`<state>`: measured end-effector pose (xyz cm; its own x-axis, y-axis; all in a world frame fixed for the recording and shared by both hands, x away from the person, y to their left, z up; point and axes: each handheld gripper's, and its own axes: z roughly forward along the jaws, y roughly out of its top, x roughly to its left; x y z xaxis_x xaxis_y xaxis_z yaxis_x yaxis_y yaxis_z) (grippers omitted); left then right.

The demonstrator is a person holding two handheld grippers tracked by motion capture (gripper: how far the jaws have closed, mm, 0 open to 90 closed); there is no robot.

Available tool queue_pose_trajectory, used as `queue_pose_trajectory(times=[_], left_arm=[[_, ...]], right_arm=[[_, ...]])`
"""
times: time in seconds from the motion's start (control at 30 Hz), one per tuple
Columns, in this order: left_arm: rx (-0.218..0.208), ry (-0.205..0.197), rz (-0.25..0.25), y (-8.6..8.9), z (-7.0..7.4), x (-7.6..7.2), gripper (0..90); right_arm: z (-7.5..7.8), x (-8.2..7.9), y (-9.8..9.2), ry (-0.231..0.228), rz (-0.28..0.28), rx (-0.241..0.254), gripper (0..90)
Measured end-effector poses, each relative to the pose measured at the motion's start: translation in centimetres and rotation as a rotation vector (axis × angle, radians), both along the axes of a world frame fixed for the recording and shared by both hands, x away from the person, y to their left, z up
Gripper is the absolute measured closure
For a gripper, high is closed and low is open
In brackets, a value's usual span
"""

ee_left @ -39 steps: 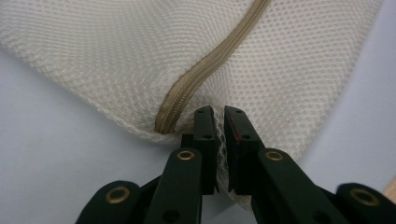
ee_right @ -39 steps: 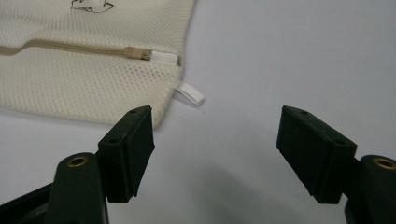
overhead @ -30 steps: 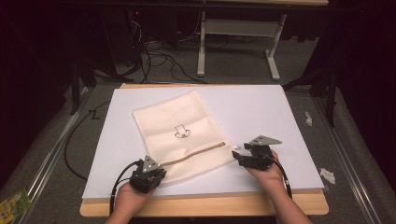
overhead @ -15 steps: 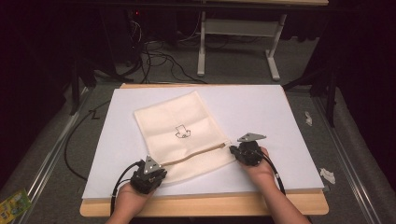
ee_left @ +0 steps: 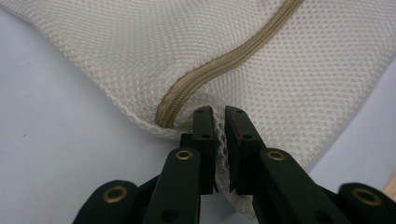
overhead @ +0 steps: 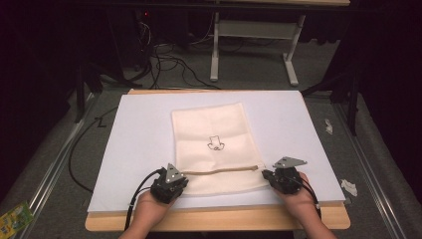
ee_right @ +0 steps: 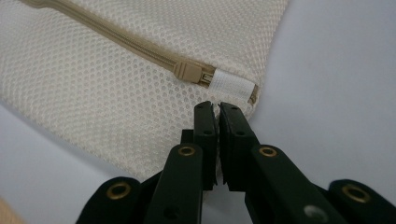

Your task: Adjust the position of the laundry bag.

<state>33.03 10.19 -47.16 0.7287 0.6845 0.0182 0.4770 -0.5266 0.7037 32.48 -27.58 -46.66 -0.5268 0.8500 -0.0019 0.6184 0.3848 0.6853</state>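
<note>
Mesh bag (overhead: 216, 149), cream with a tan zipper (overhead: 221, 172), is lying flat on the white sheet (overhead: 139, 134) covering the table (overhead: 209, 221), its small printed figure (overhead: 216, 143) too small to identify. My jaws are hiding the pinched fabric in both gripper views. I am clamping my left gripper (ee_left: 219, 119) on the bag's near left corner, beside the zipper's end, and my right gripper (ee_right: 215, 112) on the near right corner, just below the zipper pull (ee_right: 189, 71). Both my hands are resting low at the table's near edge.
</note>
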Motion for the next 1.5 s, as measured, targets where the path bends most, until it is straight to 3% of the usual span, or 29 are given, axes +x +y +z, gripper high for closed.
queue_pose_trajectory(times=[0.07, 0.23, 0.43, 0.47, 0.5, 0.53, 0.57, 0.67, 0.7, 0.8, 0.83, 0.87, 1.0, 1.07, 1.3, 1.5], left_arm=[[0.004, -0.006, -0.014, -0.4, 0.0, -0.1, 82.8], [0.022, -0.014, -0.039, -0.8, 0.0, -0.6, 81.7], [0.035, -0.019, -0.065, -0.4, 0.2, -1.7, 79.7], [0.039, -0.022, -0.068, -0.3, 0.2, -1.8, 78.4], [0.04, -0.018, -0.059, -0.3, 0.1, -1.6, 74.6], [0.04, -0.018, -0.059, -0.3, 0.1, -1.6, 71.9], [0.031, -0.015, -0.056, -0.2, 0.1, -1.5, 71.9], [0.019, -0.029, -0.045, 0.0, 0.3, -1.5, 55.9], [0.013, -0.037, -0.039, 0.1, 0.4, -1.5, 55.9], [-0.013, -0.067, 0.006, 0.7, 1.0, -1.4, 46.7], [-0.054, -0.092, 0.043, 1.3, 1.3, -1.2, 43.2], [-0.054, -0.092, 0.043, 1.3, 1.3, -1.2, 40.1], [-0.095, -0.109, 0.085, 2.1, 1.4, -0.9, 35.9], [-0.117, -0.118, 0.106, 2.7, 1.5, -0.7, 34.6], [-0.161, -0.137, 0.143, 3.8, 1.3, -0.4, 35.9], [-0.194, -0.174, 0.168, 4.4, 1.4, -0.4, 42.7]], right_arm=[[0.1, -1.5, -0.9, 0.0, 0.0, -0.003, 86.8], [0.1, -3.0, -1.5, 0.001, 0.002, -0.011, 85.9], [0.0, -3.3, -1.6, -0.001, 0.009, -0.025, 83.8], [0.0, -3.2, -1.6, -0.002, 0.01, -0.023, 82.2], [0.0, -3.2, -1.8, -0.005, 0.003, -0.021, 74.9], [0.0, -3.2, -1.8, -0.005, 0.003, -0.021, 74.9], [0.0, -3.2, -1.9, -0.009, 0.0, -0.013, 71.6], [0.7, -3.3, -2.5, -0.047, -0.03, 0.035, 63.5], [0.7, -3.3, -2.5, -0.047, -0.03, 0.035, 63.5], [1.1, -3.3, -3.0, -0.071, -0.046, 0.072, 61.5], [1.1, -3.1, -3.4, -0.079, -0.061, 0.111, 58.6], [1.1, -3.1, -3.4, -0.079, -0.061, 0.111, 58.6], [0.9, -2.5, -4.2, -0.083, -0.125, 0.166, 55.2], [0.8, -2.3, -4.6, -0.092, -0.133, 0.18, 55.4], [0.3, -1.2, -5.1, -0.033, -0.158, 0.218, 55.7], [-0.3, -0.1, -3.6, 0.02, -0.1, 0.205, 63.5]])
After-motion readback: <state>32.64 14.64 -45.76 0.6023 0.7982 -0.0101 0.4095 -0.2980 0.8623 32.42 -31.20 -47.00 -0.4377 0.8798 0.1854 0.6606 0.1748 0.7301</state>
